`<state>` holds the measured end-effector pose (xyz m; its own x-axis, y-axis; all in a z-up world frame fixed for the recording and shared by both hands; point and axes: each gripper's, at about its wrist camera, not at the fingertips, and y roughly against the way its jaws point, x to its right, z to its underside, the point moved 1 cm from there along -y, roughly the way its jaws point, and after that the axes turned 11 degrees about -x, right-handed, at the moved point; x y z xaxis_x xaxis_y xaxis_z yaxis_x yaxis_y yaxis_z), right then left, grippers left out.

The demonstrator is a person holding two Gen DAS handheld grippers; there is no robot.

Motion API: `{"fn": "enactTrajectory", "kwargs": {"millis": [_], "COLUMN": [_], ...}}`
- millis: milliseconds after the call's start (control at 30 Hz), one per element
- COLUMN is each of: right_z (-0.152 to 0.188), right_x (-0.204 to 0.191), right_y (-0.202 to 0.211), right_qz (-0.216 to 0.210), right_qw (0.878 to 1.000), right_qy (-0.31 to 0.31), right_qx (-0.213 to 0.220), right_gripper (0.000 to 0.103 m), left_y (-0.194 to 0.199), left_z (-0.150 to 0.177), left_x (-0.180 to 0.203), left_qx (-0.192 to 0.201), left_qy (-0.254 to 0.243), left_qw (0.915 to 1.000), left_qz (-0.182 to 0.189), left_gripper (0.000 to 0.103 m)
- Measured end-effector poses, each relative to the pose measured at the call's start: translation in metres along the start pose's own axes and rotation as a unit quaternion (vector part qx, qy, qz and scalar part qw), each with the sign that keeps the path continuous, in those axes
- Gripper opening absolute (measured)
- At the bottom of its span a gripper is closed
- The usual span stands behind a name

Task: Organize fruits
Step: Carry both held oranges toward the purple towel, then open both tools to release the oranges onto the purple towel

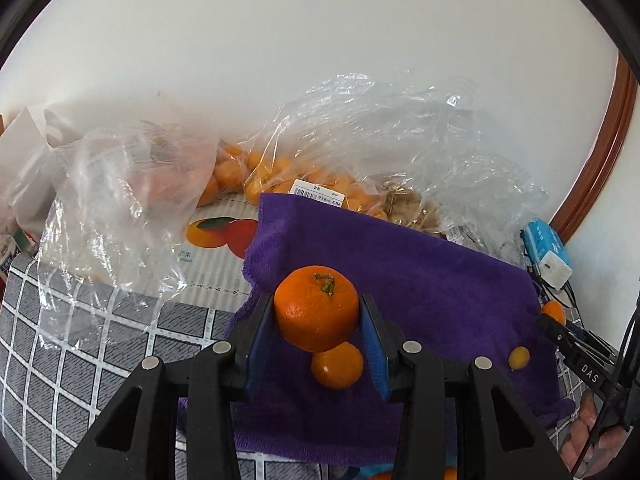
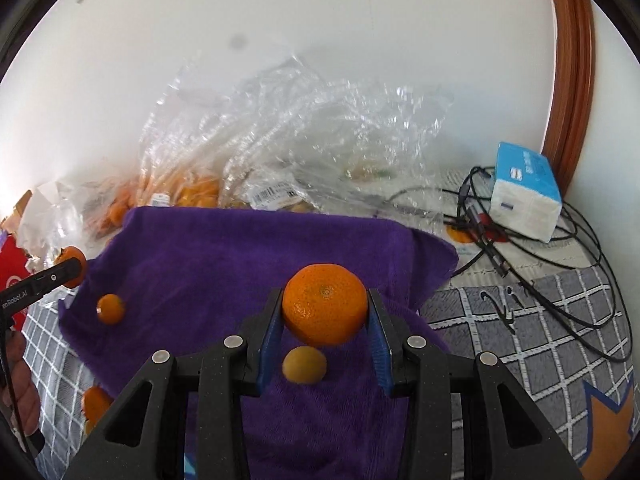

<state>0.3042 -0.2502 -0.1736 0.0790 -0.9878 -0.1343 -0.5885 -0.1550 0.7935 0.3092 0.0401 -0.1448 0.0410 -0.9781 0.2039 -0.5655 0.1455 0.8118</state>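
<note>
My left gripper (image 1: 318, 312) is shut on a mandarin with a stem (image 1: 316, 307), held above a purple towel (image 1: 420, 292). A small orange fruit (image 1: 337, 365) lies on the towel right below it, and a yellowish kumquat (image 1: 519, 358) lies further right. My right gripper (image 2: 325, 312) is shut on another mandarin (image 2: 325, 304) above the same towel (image 2: 220, 264), with the kumquat (image 2: 304, 364) below it and the small orange fruit (image 2: 110, 309) at the left. Each gripper shows at the edge of the other's view.
Clear plastic bags of orange fruits (image 1: 280, 172) lie behind the towel against the white wall. A tissue pack (image 2: 524, 196) and black cables (image 2: 520, 240) lie at the right. A checkered grey cloth (image 1: 60, 340) covers the table. Another fruit (image 2: 95, 402) lies off the towel.
</note>
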Motion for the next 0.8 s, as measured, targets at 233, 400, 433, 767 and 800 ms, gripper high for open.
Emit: {"fn": "enactTrajectory", "kwargs": {"millis": [233,400,433,767,800], "right_z": [-0.004,-0.001,-0.001,0.009,0.013], "right_x": [-0.003,-0.009,-0.010,-0.027,-0.029], "right_y": [-0.042,-0.050,-0.050,-0.011,-0.002], "right_qz": [0.033,0.043,0.043,0.054,0.054], "right_qw": [0.998,0.996,0.996,0.997,0.997], "right_qy": [0.007,0.023,0.024,0.031,0.032], "right_qx": [-0.056,-0.068,-0.070,-0.045,-0.036], "right_gripper": [0.040,0.040,0.040,0.072,0.074], "left_y": [-0.027,-0.034,-0.035,-0.003,0.004], "left_z": [-0.002,0.001,0.001,0.002,0.004], "left_x": [0.006,0.006,0.006,0.004,0.003], "left_qx": [-0.029,-0.042,-0.043,-0.026,-0.020], "left_qy": [-0.013,-0.026,-0.025,-0.034,-0.036], "left_qw": [0.9994,0.9986,0.9986,0.9990,0.9991], "left_qz": [-0.016,-0.017,-0.019,-0.005,-0.003], "left_gripper": [0.040,0.040,0.040,0.052,0.053]}}
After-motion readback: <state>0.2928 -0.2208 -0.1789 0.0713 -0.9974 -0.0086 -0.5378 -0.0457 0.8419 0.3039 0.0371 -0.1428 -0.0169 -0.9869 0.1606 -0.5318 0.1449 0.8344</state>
